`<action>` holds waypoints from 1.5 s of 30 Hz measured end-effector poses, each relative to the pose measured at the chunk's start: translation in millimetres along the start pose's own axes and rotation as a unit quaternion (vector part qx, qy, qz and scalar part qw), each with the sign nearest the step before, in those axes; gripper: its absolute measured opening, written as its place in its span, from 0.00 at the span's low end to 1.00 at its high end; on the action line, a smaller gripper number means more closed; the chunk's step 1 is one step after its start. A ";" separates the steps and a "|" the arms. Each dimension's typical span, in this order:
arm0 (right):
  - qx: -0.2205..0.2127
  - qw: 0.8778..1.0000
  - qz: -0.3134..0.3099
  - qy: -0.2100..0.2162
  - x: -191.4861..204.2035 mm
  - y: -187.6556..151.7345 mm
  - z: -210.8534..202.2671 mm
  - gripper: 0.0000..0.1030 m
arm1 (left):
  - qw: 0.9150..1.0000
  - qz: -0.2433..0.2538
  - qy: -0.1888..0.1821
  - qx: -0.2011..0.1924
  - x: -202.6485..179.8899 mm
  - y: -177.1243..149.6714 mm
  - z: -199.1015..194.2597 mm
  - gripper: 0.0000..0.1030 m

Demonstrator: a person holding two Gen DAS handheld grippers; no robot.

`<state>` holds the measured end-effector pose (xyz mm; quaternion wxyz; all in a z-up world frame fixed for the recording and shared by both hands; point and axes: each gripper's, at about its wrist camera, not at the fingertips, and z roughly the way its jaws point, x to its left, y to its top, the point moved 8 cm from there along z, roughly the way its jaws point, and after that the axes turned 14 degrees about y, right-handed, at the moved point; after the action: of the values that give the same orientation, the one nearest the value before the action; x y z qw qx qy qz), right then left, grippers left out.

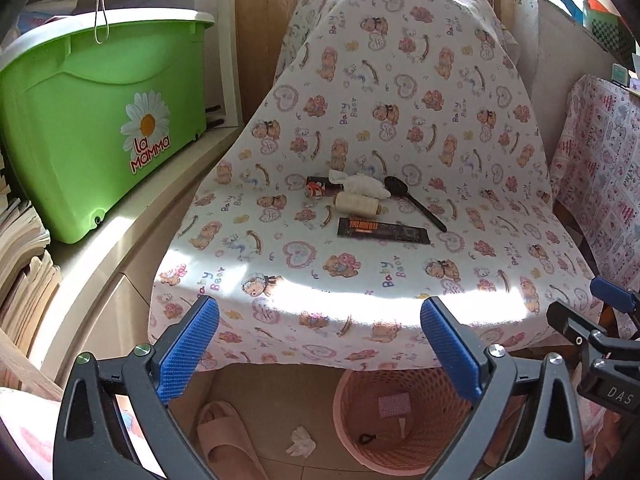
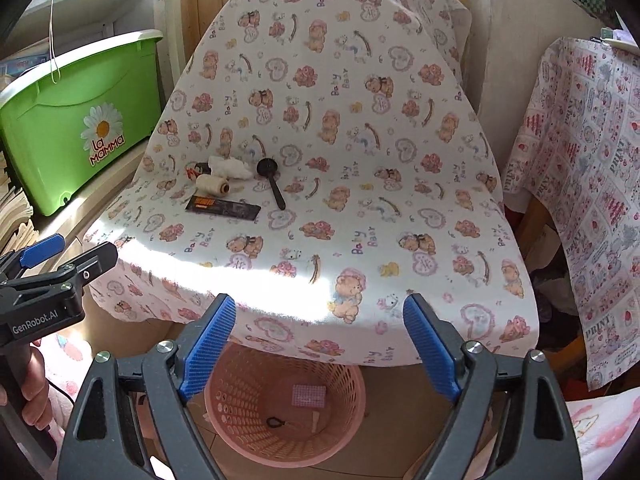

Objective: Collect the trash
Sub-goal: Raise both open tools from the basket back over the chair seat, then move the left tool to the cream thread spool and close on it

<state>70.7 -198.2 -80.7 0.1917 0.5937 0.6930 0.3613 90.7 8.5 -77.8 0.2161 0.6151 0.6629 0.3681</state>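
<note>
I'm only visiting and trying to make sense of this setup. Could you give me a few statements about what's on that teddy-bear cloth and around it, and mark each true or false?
1. Both the left gripper and the right gripper are open and hold nothing. True.
2. The pink basket stands on top of the cloth. False: it stands on the floor, below the cloth's front edge.
3. A black spoon lies on the cloth. True.
4. The crumpled tissue is already in the basket. False: it lies on the cloth beside the spoon.
5. The green bin is red. False: it is green with a daisy.
</note>
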 end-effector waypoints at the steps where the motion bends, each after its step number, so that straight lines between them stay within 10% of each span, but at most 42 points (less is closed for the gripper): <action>1: -0.002 1.000 -0.003 0.001 0.5 4.1 -1.5 0.86 | 1.000 0.003 0.000 -0.007 -0.4 2.7 -3.4 0.97; 17: -0.125 0.990 -0.059 -0.021 -38.5 129.7 -37.0 1.00 | 0.994 0.024 -0.029 -0.105 -16.8 127.5 -39.7 0.99; 25: -0.088 0.996 0.002 0.017 -62.8 124.5 -4.6 1.00 | 0.998 -0.002 -0.061 0.005 -29.4 129.7 47.4 0.99; 28: -0.064 0.998 -0.011 0.014 -66.2 125.6 11.5 1.00 | 0.999 -0.022 -0.001 0.039 -12.8 121.7 85.2 0.95; 39: -0.011 1.000 -0.026 0.008 -64.7 111.8 61.5 1.00 | 0.985 -0.093 -0.005 0.146 20.5 91.7 148.9 0.83; 45: 0.023 0.999 -0.017 0.037 -47.7 100.3 85.8 1.00 | 0.971 -0.125 -0.087 0.183 10.7 88.5 159.4 0.60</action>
<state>209.6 -217.2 -72.6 0.1582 0.5725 0.7178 0.3634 265.0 51.9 -110.7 0.2012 0.5865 0.7689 0.1558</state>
